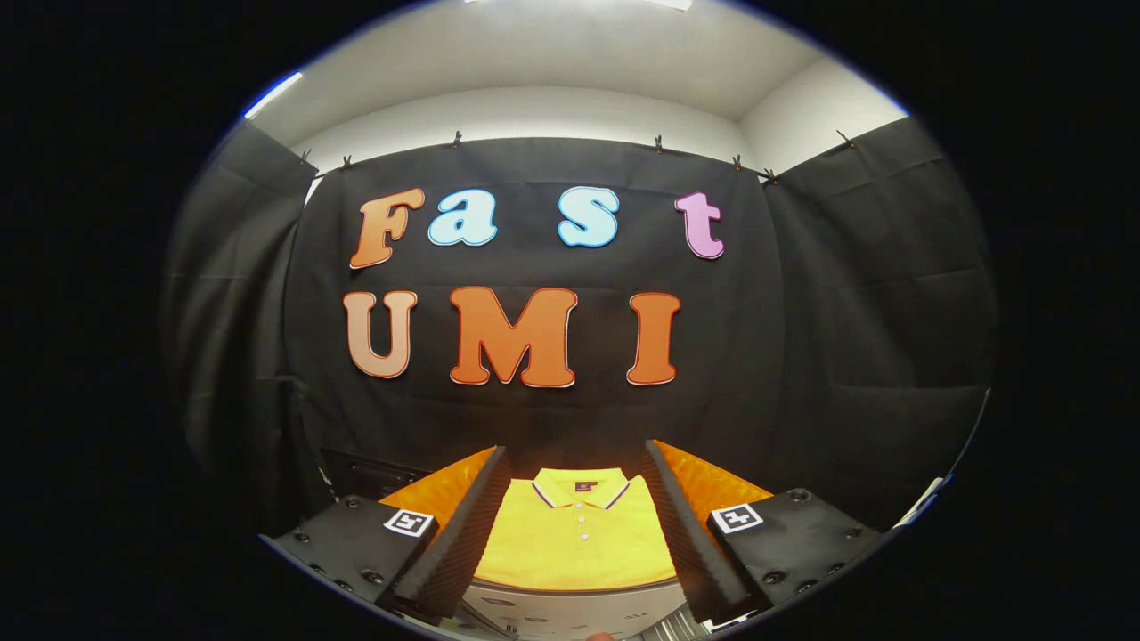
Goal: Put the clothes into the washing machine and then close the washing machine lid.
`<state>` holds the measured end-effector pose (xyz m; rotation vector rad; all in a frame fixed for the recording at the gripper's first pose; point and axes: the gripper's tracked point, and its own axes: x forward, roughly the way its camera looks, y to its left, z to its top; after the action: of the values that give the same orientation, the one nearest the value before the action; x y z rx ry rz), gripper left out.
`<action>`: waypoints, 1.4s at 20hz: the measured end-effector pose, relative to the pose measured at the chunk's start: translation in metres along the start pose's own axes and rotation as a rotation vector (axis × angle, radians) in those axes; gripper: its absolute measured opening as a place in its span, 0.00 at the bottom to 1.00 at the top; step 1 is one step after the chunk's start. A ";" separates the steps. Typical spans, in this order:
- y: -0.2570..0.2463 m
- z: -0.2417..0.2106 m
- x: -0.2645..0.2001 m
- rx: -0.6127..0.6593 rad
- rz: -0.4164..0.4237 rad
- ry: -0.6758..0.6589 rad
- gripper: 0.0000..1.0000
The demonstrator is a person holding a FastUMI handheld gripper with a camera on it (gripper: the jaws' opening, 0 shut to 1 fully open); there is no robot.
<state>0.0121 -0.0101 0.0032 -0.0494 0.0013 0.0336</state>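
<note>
Gripper view: the gripper [577, 525] is seen held wide apart, its two fingers [454, 543] spread to either side with nothing grasped between them. A folded yellow polo shirt [579, 543] is seen in the gap between the fingers, lying flat just ahead of them. Its collar [579, 488] is turned toward the far side and is edged with thin dark and white stripes, and a row of small white buttons runs down the placket below it. The shirt is laid on a light-coloured surface [570, 605] with a curved dark edge along the shirt's near hem; whether this belongs to the washing machine cannot be told. No contact between the fingers and the shirt is seen. Beyond the shirt, the booth's black cloth wall [802, 312] is hung from clips along a line.
</note>
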 end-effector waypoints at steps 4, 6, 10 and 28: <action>-0.002 -0.016 0.016 0.013 0.008 0.029 0.97; -0.004 -0.029 0.027 0.012 0.007 0.050 0.97; -0.005 -0.053 0.051 0.004 0.016 0.095 0.97; -0.023 -0.222 0.206 0.047 0.034 0.465 0.98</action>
<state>0.2191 -0.0371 -0.2177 -0.0094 0.4679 0.0554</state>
